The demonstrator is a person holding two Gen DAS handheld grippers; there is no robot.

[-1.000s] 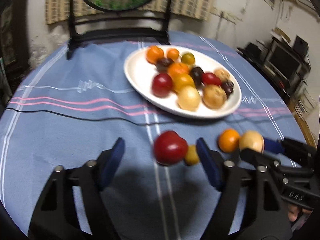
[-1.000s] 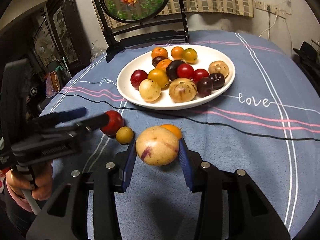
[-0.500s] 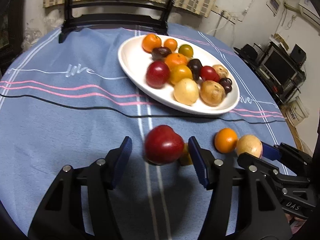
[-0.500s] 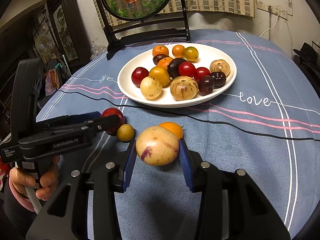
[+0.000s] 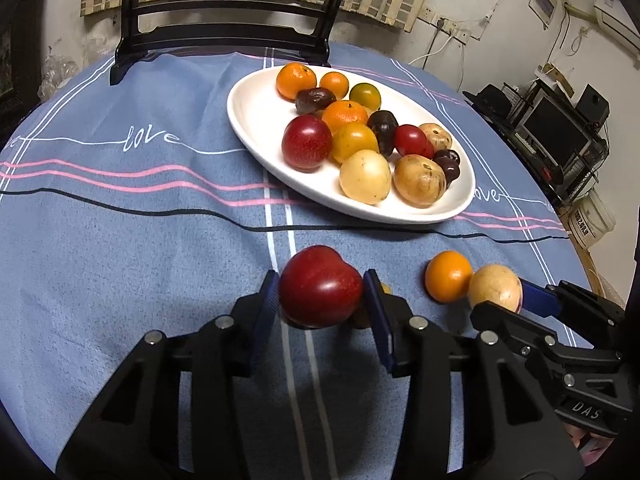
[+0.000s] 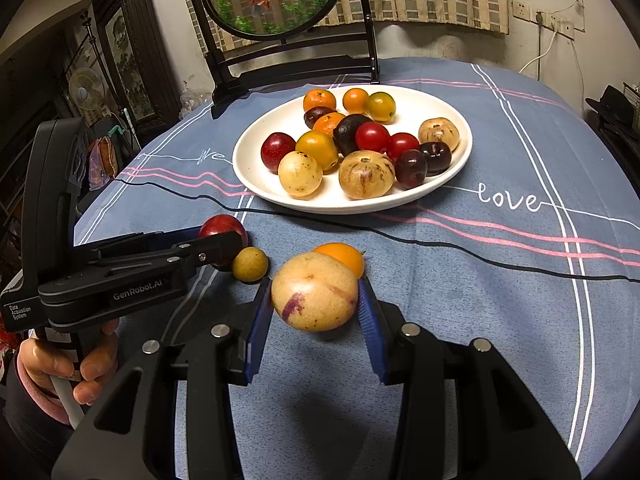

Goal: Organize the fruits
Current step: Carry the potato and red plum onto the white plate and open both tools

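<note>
Gripping two fruits just short of the white plate [image 5: 256,120]: left gripper [image 5: 320,300] pinches a red plum [image 5: 320,286], right gripper [image 6: 314,304] a pepino melon [image 6: 314,292]. Next, I judge, carry both onto the plate.

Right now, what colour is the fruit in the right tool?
Pale yellow-tan with purple streaks; the pepino melon shows best in the right wrist view.

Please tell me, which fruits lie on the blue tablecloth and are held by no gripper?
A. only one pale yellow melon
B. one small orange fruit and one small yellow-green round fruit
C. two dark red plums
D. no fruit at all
B: the small orange fruit and the small yellow-green round fruit rest free on the blue tablecloth, while the left gripper clamps the dark red plum and the right gripper clamps the pale yellow melon with purple streaks.
</note>
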